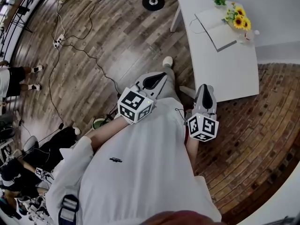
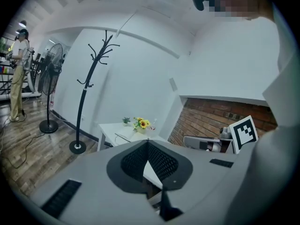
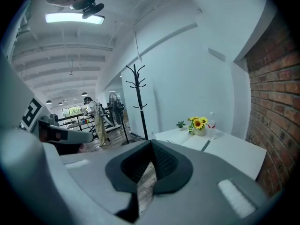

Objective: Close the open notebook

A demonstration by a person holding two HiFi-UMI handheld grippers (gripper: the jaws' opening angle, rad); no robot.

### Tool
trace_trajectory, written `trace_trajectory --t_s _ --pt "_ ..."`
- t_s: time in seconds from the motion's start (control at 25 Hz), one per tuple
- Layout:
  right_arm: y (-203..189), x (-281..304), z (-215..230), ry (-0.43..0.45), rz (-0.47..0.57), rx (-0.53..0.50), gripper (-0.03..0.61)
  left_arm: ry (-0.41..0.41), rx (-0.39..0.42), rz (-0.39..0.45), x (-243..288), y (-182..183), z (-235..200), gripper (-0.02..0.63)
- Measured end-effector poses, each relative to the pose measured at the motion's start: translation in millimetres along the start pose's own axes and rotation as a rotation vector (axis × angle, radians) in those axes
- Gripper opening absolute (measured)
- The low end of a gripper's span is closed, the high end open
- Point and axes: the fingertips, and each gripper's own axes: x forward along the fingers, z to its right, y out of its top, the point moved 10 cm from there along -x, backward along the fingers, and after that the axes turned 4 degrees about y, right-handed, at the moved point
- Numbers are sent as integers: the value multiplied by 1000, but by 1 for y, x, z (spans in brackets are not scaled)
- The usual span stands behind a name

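Held left tongs (image 2: 148, 143) and right tongs (image 3: 151, 143) fully closed, gripping nothing, aimed at the white counter (image 1: 234, 74) from well apart, presumably for the walk up. Saw the notebook (image 1: 216, 28) lying open near the far edge, beside the sunflowers (image 1: 240, 21). Judged the closing not yet begun.

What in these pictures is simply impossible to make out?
- Open white notebook, head view: anything on its pages is too small to tell.
- White table, left gripper view: its near part is hidden behind the left gripper.
- Clear plastic bottle, right gripper view: its label is too small to read.
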Motion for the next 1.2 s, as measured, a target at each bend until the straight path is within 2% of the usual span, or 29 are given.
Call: trace_trajectory --t_s 0.12,0.24,0.4,0.56,0.72,0.96,1.2 --pt "1 11 7 0 -4 22 -2 17 -12 5 11 9 -10 9" --pt "-4 30 19 4 -1 127 -2 33 -34 -12 27 10 -25 9" --pt "0 70 35 -3 6 142 -2 43 -47 -34 54 19 -42 9" --pt "21 110 52 6 27 168 -2 31 -29 -36 85 47 -58 9" --pt "43 149 77 -25 64 180 -2 49 -16 -11 123 82 -78 9" --pt "64 192 125 -55 71 201 -2 7 49 -43 190 123 -86 9" --pt "73 239 165 -67 109 236 -2 -80 142 -81 258 152 -83 9"
